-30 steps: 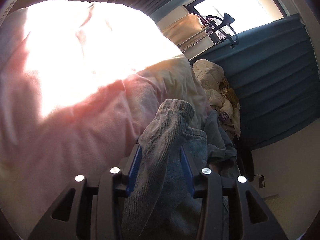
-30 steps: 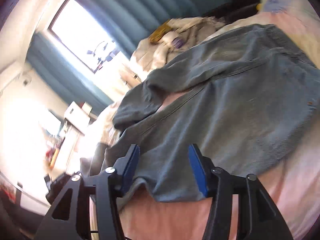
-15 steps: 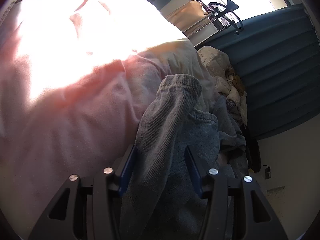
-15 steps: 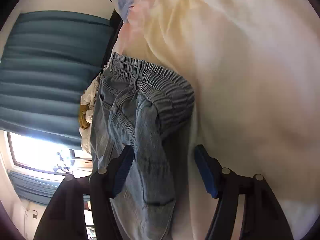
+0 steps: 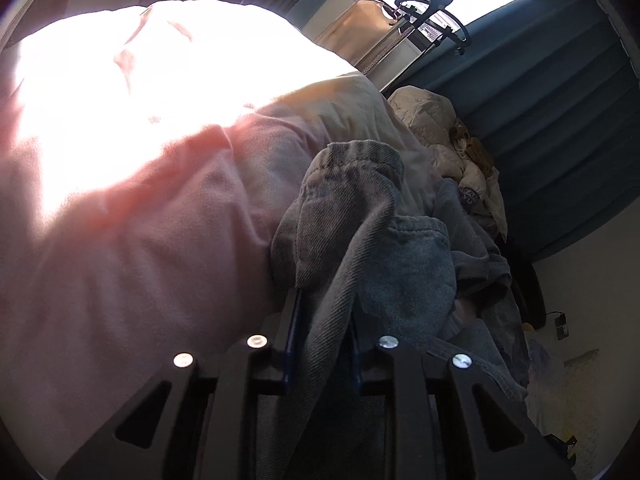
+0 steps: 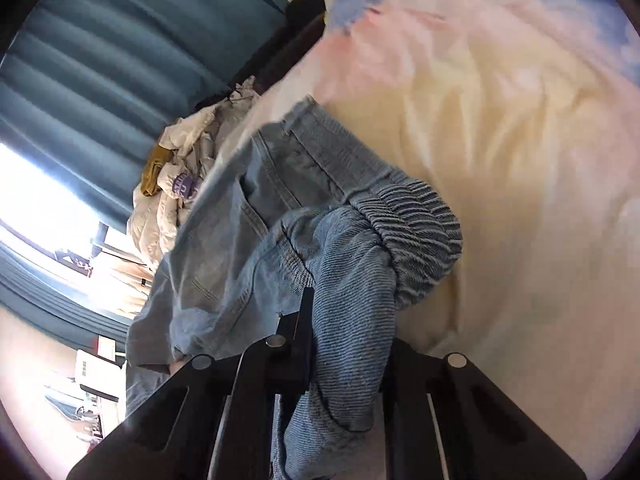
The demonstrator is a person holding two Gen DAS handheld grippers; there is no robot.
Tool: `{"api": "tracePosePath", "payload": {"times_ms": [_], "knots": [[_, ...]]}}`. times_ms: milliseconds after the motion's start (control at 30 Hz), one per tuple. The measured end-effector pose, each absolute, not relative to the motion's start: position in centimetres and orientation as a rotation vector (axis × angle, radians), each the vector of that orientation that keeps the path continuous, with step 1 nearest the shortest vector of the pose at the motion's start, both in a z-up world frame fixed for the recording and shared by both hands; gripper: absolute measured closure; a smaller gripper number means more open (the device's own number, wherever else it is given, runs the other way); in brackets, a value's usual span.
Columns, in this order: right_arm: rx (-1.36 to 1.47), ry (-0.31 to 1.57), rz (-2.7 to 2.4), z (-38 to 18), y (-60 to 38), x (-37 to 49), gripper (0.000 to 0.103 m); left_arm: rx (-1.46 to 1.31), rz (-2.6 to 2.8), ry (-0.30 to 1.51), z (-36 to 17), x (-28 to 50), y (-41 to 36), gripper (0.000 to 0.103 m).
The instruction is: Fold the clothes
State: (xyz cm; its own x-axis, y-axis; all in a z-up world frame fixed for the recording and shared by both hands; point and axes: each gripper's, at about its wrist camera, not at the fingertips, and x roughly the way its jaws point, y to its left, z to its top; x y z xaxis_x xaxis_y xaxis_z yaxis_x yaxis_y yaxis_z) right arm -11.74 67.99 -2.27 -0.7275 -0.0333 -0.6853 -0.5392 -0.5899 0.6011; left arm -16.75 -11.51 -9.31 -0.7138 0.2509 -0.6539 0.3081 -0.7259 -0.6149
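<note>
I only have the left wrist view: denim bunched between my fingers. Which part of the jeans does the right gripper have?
Observer: The right gripper is shut on the jeans at the gathered elastic waistband.
Operator: Is the waistband flat on the bed?
Observer: No, it is bunched up at the right gripper, over the cream bedding.
Operator: Anything beside the jeans on that side?
Observer: A pale puffer jacket lies heaped past the jeans, toward the teal curtain.
</note>
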Motion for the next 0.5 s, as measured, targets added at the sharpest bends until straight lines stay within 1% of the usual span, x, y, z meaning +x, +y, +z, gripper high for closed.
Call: {"api": "tracePosePath", "payload": {"times_ms": [33, 133, 233, 300, 367, 400, 500], "knots": [[-0.937, 1.193, 2.399, -0.6, 68.5, -11.9, 0.093, 1.151, -2.649, 1.156, -8.9, -16.4, -11.5, 0.095], [-0.835, 1.130, 2.488, 4.6, 70.1, -12.1, 0.094, 1.090, -2.666, 1.175, -7.8, -15.0, -11.5, 0.100], [-0.662, 1.023, 2.575, 9.4, 71.8, -11.5, 0.094, 1.067, -2.657, 1.215, -7.0, -13.3, -11.6, 0.101], [-0.559, 0.956, 2.599, 11.2, 73.3, -10.7, 0.094, 1.061, -2.643, 1.231, -6.7, -12.0, -11.7, 0.101], [-0.551, 0.918, 2.580, 11.0, 75.1, -10.0, 0.094, 1.071, -2.616, 1.251, -7.0, -10.8, -11.7, 0.101], [-0.572, 0.921, 2.553, 10.0, 76.0, -9.6, 0.094, 1.087, -2.596, 1.260, -7.3, -10.3, -11.7, 0.101], [-0.662, 0.983, 2.453, 4.7, 78.6, -7.9, 0.094, 1.138, -2.527, 1.283, -8.7, -9.2, -11.5, 0.101]]}}
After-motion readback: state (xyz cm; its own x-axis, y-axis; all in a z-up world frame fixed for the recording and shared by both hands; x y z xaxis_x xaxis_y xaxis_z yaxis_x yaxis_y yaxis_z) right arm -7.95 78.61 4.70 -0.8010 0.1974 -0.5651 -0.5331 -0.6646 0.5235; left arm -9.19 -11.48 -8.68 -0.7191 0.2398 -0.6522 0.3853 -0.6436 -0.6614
